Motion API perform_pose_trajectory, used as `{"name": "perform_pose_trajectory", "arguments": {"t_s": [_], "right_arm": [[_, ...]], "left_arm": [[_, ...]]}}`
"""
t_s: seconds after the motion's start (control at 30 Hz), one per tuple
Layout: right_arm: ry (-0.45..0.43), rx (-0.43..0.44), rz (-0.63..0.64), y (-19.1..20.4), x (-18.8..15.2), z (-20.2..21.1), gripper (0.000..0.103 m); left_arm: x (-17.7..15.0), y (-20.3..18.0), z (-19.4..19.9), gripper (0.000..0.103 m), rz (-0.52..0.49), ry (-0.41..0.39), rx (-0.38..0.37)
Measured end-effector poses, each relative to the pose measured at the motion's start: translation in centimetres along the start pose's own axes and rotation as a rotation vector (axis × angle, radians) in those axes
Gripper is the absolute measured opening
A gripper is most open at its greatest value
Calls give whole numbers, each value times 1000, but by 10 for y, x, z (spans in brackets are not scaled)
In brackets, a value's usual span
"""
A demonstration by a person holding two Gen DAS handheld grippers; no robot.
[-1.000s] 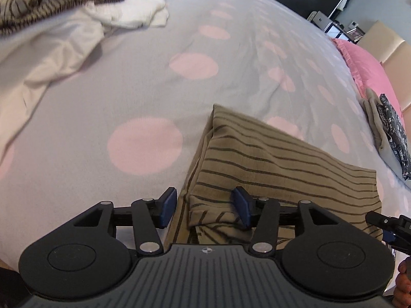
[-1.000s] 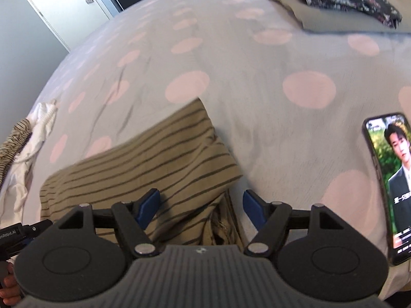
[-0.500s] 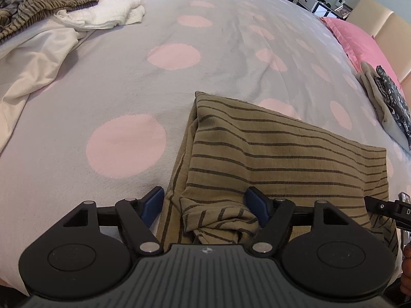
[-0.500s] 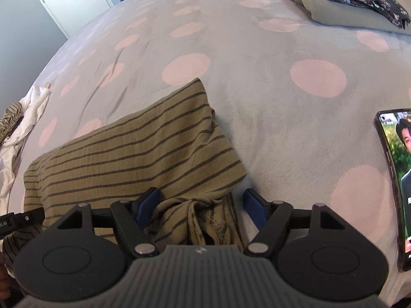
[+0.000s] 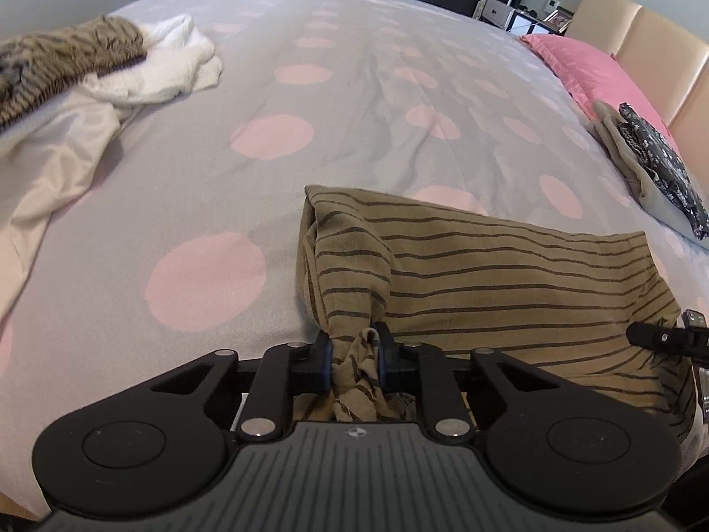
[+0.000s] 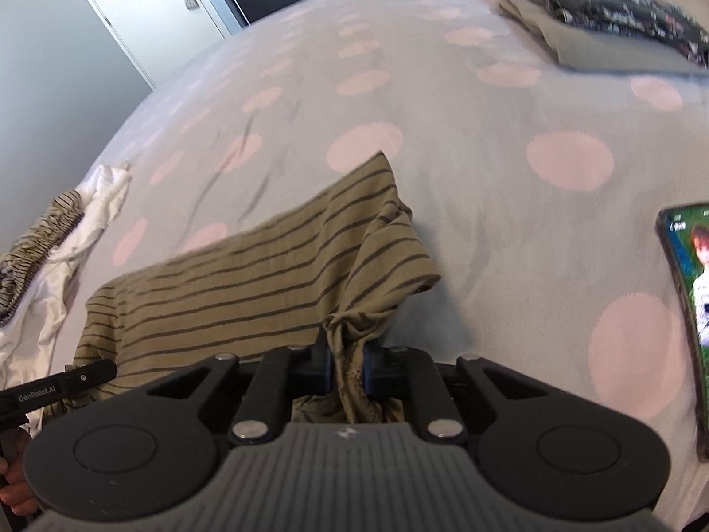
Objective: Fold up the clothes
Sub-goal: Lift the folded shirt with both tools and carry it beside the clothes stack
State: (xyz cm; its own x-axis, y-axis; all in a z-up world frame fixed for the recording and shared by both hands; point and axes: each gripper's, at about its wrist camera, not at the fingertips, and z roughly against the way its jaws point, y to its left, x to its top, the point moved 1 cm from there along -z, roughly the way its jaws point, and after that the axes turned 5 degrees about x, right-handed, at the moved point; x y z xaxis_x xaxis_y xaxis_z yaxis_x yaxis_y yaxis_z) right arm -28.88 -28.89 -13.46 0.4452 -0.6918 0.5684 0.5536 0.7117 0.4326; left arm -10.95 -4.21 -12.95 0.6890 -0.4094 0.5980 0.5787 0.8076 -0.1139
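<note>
We clamp the striped garment point(image 5: 487, 266) at both near corners — left claw point(image 5: 353, 357) and right claw point(image 6: 345, 361) closing on bunched fabric; it lies on the dotted bed point(image 5: 354, 102), left of the phone point(image 6: 687, 310).

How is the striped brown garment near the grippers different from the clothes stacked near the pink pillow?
The striped brown garment is olive-brown with thin dark lines; the stack is a plain beige piece under a dark flowered one. The garment is pinched at its near corners by the left gripper and the right gripper, whose jaws are closing on bunched cloth; the stack lies untouched. Both rest folded on the dotted bedspread.
</note>
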Motion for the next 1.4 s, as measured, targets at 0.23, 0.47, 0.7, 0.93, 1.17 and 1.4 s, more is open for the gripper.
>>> {"name": "perform_pose_trajectory", "arguments": {"t_s": [0.23,0.47,0.7,0.93,1.17,1.4], "right_arm": [[-67,30,15,9,8,23,11],[-118,38,-3,2,33,60,10],[-206,36,-46,-35,84,119,10],[-291,-41,-45,-99,131,188,10],[-333,-103,-91,-181,159,237,10],[-347,-201,-103,-258,169,265,10]], "left_arm": [[10,-8,29,12,-15,-99,-28],[30,-33,56,11,-22,-168,-111],[65,-88,67,11,-22,-216,-243],[88,-179,62,11,-96,-224,-420],[92,-276,46,10,-200,-200,-535],[72,-369,21,10,-278,-142,-600]]}}
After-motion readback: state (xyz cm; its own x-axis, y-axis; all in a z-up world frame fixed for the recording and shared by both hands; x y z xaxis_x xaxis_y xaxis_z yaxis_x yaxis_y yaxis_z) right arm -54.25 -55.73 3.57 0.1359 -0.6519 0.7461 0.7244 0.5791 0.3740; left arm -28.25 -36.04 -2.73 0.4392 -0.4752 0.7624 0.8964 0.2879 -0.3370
